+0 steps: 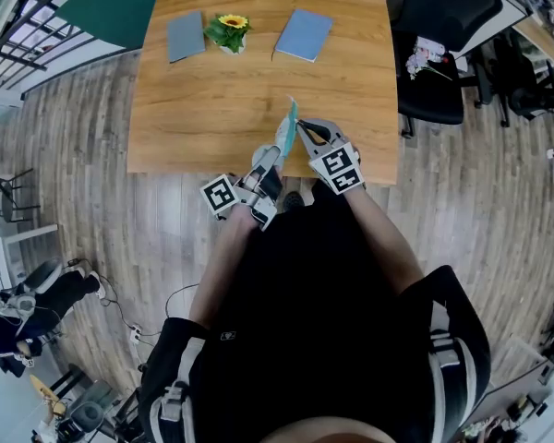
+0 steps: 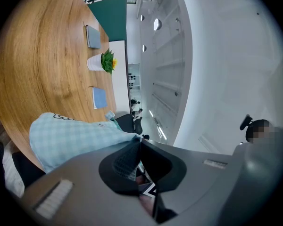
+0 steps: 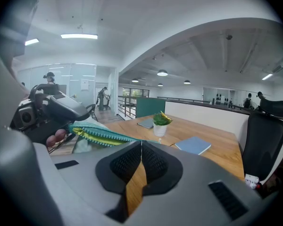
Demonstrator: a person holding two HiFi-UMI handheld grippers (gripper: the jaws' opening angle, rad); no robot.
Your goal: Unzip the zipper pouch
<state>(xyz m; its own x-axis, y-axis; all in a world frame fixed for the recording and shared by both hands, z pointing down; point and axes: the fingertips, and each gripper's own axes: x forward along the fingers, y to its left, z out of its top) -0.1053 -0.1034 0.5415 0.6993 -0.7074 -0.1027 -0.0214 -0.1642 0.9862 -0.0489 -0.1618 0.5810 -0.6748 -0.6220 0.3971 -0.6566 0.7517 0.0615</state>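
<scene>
Open office, wooden table (image 1: 212, 109) lying below and ahead of both grippers, potted plant (image 1: 229, 31) far ahead. I'm holding the zipper pouch (image 1: 285, 132) up in the air between the grippers, over the near table edge. My left gripper (image 1: 273, 155) is pinching fully closed on the pouch's cloth corner, with the body spreading left of its jaws. My right gripper (image 1: 301, 127) is clamping closed at the zipper end, and the pull is too small to make out. The zipper teeth (image 3: 104, 139) are gaping with yellow lining (image 3: 95, 134) showing, so it looks largely unzipped, with maybe the last stretch remaining.
</scene>
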